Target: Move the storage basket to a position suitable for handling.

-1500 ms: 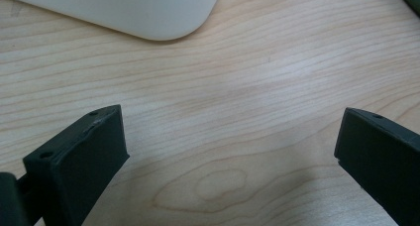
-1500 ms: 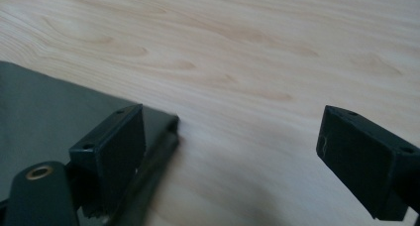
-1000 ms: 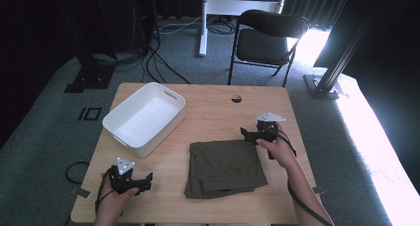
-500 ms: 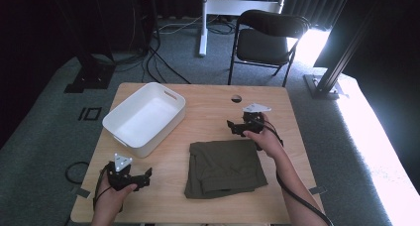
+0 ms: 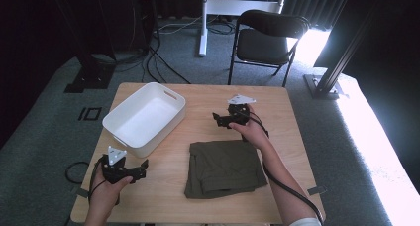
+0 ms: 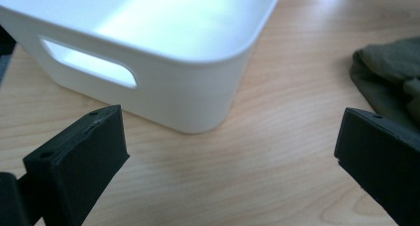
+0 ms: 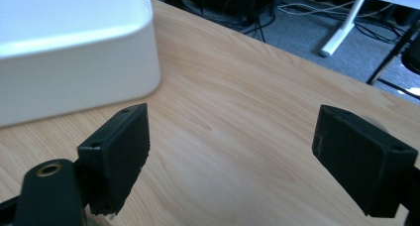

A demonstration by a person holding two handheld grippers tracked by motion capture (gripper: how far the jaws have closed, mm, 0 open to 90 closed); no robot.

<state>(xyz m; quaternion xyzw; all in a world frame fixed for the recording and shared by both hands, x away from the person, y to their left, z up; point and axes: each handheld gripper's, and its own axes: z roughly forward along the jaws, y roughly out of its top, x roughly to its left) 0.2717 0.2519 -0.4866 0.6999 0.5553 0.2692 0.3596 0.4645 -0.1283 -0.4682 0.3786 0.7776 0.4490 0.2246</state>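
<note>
The right hand-held gripper (image 5: pixel 221 119) hovers over bare wood just beyond the far edge of the folded olive-green garment (image 5: pixel 224 167), its jaws spread wide with nothing between them. It points toward the white plastic bin (image 5: pixel 144 118), which sits well off past its tips. The left hand-held gripper (image 5: pixel 142 166) rests low at the near edge of the surface (image 5: pixel 277 104), jaws likewise wide apart and empty; the bin's handled end stands just ahead of it, and the garment lies off to its right, near but not touching.

The work looks to be getting the garment into the bin, and neither tool has a hold yet. To do it well, I'd say the right one should drop back to the garment's far edge and pinch through all the folded layers, not only the top one, or the fold will spill open. The left could take the near corner on its side, so both lift together and carry it level over the bin's rim.
</note>
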